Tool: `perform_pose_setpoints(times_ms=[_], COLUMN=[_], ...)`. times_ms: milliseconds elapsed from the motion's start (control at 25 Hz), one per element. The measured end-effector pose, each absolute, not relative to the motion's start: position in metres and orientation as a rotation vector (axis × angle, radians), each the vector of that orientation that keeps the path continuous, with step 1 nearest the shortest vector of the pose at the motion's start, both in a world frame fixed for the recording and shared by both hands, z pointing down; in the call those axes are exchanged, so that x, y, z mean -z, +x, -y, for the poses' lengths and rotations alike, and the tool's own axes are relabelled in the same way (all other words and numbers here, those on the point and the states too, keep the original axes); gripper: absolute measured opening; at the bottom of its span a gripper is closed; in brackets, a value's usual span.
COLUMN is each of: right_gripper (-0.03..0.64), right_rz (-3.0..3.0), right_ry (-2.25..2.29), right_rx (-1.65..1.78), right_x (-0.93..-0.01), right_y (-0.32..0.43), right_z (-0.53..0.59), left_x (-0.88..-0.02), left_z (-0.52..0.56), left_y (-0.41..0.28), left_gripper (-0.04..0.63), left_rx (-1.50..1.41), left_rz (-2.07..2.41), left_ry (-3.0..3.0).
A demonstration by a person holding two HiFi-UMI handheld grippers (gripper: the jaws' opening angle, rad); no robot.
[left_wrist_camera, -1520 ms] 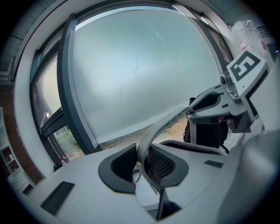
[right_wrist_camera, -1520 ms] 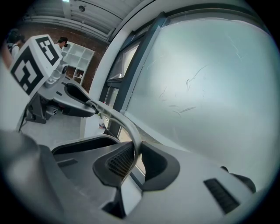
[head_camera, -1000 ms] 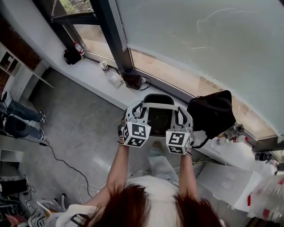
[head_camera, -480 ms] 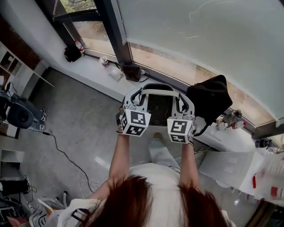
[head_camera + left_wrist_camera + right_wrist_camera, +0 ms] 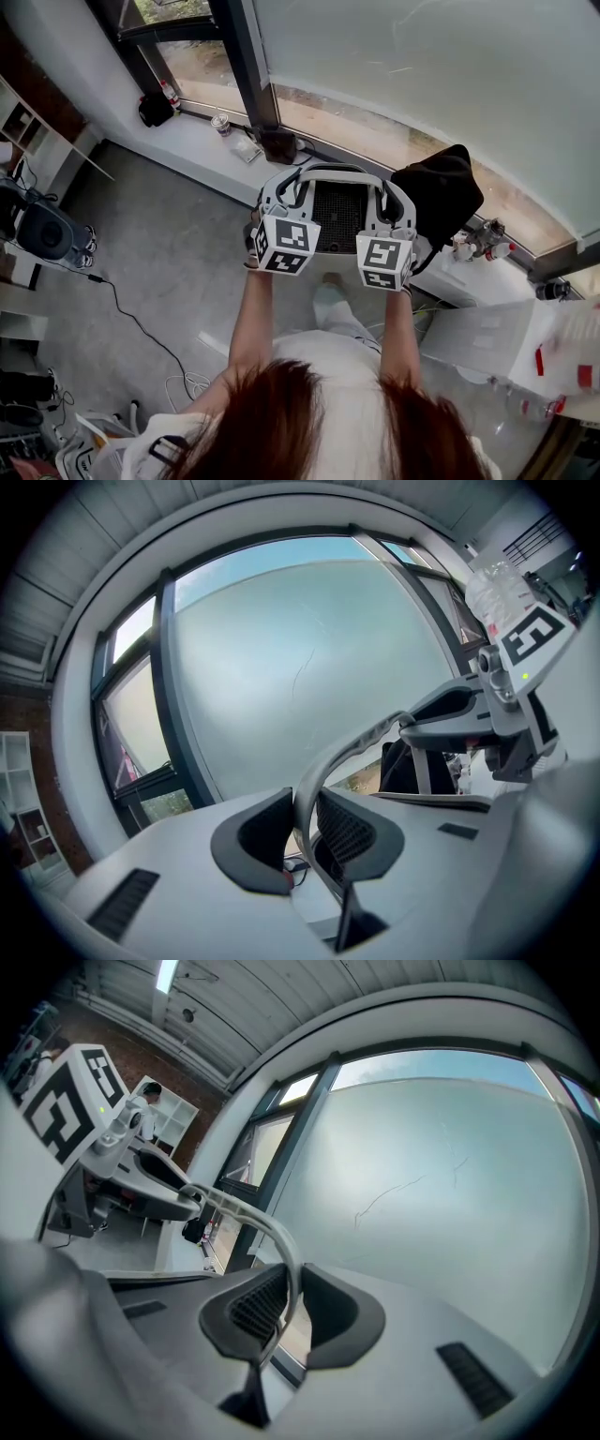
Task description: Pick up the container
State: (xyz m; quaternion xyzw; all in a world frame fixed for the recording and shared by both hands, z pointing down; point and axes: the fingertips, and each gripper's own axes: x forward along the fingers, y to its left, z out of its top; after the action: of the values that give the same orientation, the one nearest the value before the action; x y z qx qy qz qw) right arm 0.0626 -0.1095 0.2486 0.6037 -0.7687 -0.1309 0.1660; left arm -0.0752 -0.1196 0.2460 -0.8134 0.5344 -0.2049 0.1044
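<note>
Container (image 5: 337, 214), a grey-rimmed mesh basket, hangs in the air in front of the window (image 5: 422, 75), held between my two grippers. My left gripper (image 5: 284, 202) clamps its left rim, and my right gripper (image 5: 392, 208) clamps its right rim.

Left arm (image 5: 251, 323) and right arm (image 5: 399, 337) reach forward, parallel. Left claw (image 5: 284, 202) and right claw (image 5: 391, 212) each clamp the container (image 5: 337, 217) rim.

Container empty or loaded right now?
Empty, as far as the head view shows: inside the container only bare dark mesh is visible, with nothing lying in it.
</note>
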Motion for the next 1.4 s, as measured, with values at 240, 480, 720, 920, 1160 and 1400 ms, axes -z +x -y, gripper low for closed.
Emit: perform_pose_setpoints(times_ms=[240,480,720,920,1160,1400], right_gripper=[0.066,0.066,0.064,0.063,0.063,0.063], right_rz=[2.210,2.232,2.250,2.260,2.290,2.309], right_ry=[1.744,1.750,1.767,1.786,1.790,1.802], right_rx=[0.423,0.488,0.532,0.577,0.617,0.641], right_x=[-0.229,-0.208,-0.186,-0.168,-0.149,-0.135], right_y=[0.064,0.067,0.068,0.071,0.070,0.066], right_z=[0.085,0.062,0.038,0.020,-0.002,-0.023], left_x=[-0.224,-0.204,-0.183,-0.164,-0.145,-0.131], left_z=[0.094,0.071,0.048,0.032,0.010,-0.014], left_y=[-0.073,-0.069,-0.068,-0.064,-0.065,-0.068], left_gripper=[0.087,0.087,0.087,0.087,0.087,0.087], left_rx=[0.533,0.471,0.443,0.421,0.380,0.359], left_rz=[-1.586,-1.600,-1.590,-1.574,-1.576,-1.575], left_ry=[-2.367,-2.343,-2.342,-2.327,-2.314,-2.291])
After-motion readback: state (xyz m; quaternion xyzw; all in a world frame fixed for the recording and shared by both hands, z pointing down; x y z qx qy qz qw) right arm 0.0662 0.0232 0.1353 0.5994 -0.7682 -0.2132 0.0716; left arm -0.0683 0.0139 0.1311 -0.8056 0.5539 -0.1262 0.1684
